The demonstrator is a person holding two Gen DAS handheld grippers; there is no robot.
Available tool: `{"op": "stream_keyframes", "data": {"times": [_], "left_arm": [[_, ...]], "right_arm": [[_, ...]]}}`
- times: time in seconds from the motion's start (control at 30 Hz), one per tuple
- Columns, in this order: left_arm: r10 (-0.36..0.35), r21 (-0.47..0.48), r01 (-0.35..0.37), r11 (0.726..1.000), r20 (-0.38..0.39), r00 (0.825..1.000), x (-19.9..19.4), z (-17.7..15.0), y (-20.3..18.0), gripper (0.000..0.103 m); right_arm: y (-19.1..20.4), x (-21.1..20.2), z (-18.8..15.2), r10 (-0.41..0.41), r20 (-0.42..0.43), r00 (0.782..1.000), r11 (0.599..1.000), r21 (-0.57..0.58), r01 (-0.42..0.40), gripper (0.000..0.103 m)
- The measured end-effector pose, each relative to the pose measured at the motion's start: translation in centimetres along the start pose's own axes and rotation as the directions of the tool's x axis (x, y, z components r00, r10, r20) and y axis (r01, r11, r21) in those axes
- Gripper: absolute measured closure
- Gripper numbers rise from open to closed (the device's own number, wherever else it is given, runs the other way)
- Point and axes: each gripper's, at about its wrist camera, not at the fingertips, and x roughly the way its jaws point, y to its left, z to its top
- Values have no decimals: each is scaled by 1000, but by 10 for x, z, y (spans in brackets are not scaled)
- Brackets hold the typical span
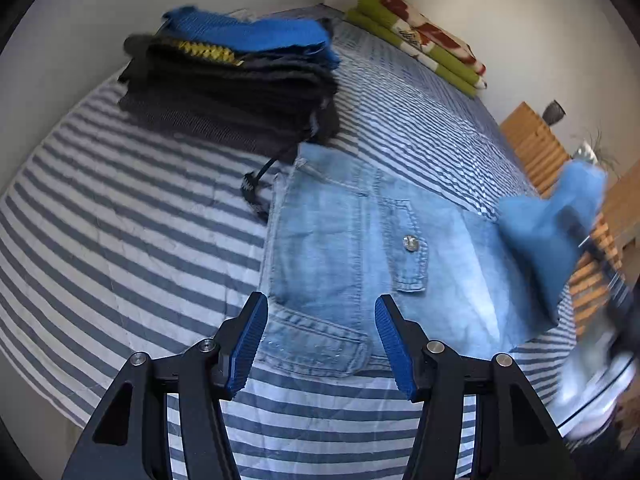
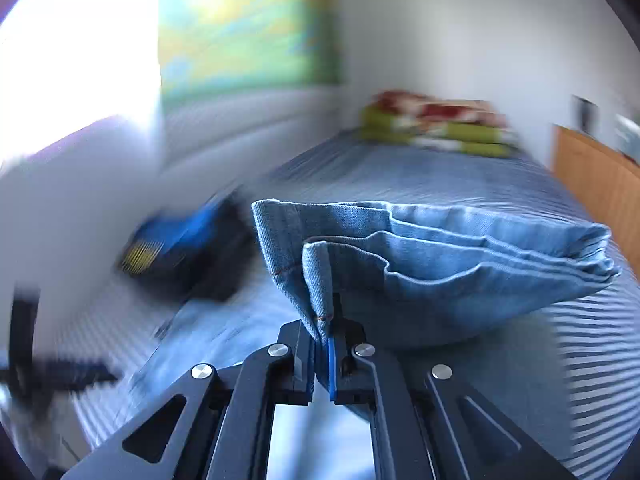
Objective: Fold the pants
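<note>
The right gripper (image 2: 325, 344) is clamped on the jeans' (image 1: 360, 248) hem (surroundings blurred). The left gripper (image 1: 320, 336) hangs with fingers apart, holding nothing.

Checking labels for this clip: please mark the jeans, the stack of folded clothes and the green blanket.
jeans (image 1: 340, 240): left wrist view, seat panel.
stack of folded clothes (image 1: 228, 92): left wrist view, dark layers.
green blanket (image 1: 448, 58): left wrist view, green edge.

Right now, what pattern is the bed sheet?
The bed sheet has blue-grey and white stripes, clearest in the left wrist view.

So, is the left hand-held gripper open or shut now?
Open. The left hand-held gripper has its blue pads apart over the jeans, and nothing is pinched between them.
</note>
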Motion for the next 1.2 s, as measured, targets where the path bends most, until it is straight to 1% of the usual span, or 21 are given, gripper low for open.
{"op": "stream_keyframes", "data": {"times": [0.07, 0.13, 0.2, 0.3, 0.37, 0.4, 0.5, 0.57, 0.63, 0.67, 0.73, 0.77, 0.83, 0.87, 0.9, 0.93, 0.97, 1.0, 1.03, 1.13, 1.2], "left_arm": [[-17, -22, 17, 1000, 4, 1000, 2, -3, 12, 43], [-29, -31, 29, 999, 14, 999, 5, -2, 20, 43], [-38, -24, 39, 999, 27, 999, 8, 1, 25, 43], [-64, -39, 66, 997, 47, 997, 13, 9, 33, 43], [-107, -52, 111, 992, 65, 992, 18, 12, 36, 43], [-142, -60, 147, 987, 77, 987, 21, 12, 38, 43], [-188, -71, 192, 979, 64, 980, 30, 14, 37, 43], [-244, -54, 248, 967, 64, 968, 28, 19, 29, 43], [-293, -30, 295, 955, 64, 954, 26, 21, 19, 41], [-301, -17, 303, 953, 60, 952, 27, 21, 14, 38], [-282, 1, 282, 959, 61, 957, 28, 21, 8, 38], [-280, 3, 281, 960, 61, 958, 29, 22, 7, 38], [-285, -13, 286, 958, 62, 957, 32, 24, 9, 38], [-280, -21, 282, 959, 63, 958, 34, 23, 11, 37], [-266, -27, 268, 963, 61, 962, 36, 22, 13, 37], [-260, -27, 262, 965, 57, 964, 38, 20, 14, 37], [-257, -26, 259, 966, 52, 965, 39, 20, 15, 37], [-258, -24, 259, 966, 46, 965, 40, 18, 16, 37], [-259, -16, 260, 966, 38, 965, 42, 16, 15, 37], [-254, 7, 254, 967, 23, 967, 47, 10, 10, 37], [-252, 26, 252, 967, 12, 968, 49, 7, 4, 38]], "right_arm": [[57, 30, -32, -12, -77, 997, 991, -137, 2, 100], [84, 44, -54, -47, -118, 992, 977, -213, 21, 100], [93, 53, -66, -71, -135, 988, 966, -254, 35, 100], [96, 42, -72, -123, -90, 988, 938, -336, 86, 100], [100, 38, -68, -130, -72, 989, 925, -367, 95, 100], [104, 38, -65, -131, -71, 989, 923, -374, 95, 100], [107, 41, -63, -100, -107, 989, 924, -378, 53, 99], [108, 36, -61, -83, -97, 992, 926, -376, 40, 100], [101, 26, -58, -52, -100, 994, 933, -359, 13, 99], [99, 18, -57, -47, -96, 994, 934, -357, 9, 99], [104, 5, -55, -9, -81, 997, 933, -360, -21, 99], [114, -2, -56, 17, -72, 997, 925, -378, -43, 99], [138, 3, -66, 22, -80, 997, 893, -446, -56, 99], [150, 14, -75, 1, -97, 995, 876, -480, -48, 99], [156, 25, -81, -15, -129, 992, 872, -487, -50, 99], [158, 37, -87, -17, -179, 984, 875, -479, -72, 96], [159, 45, -90, -16, -227, 974, 880, -465, -94, 95], [159, 48, -92, -18, -256, 966, 886, -452, -103, 95], [158, 46, -92, -9, -263, 965, 888, -445, -113, 93], [150, 22, -86, 85, -292, 953, 897, -394, -200, 74], [138, 0, -80, 168, -318, 933, 903, -331, -275, 70]]}}
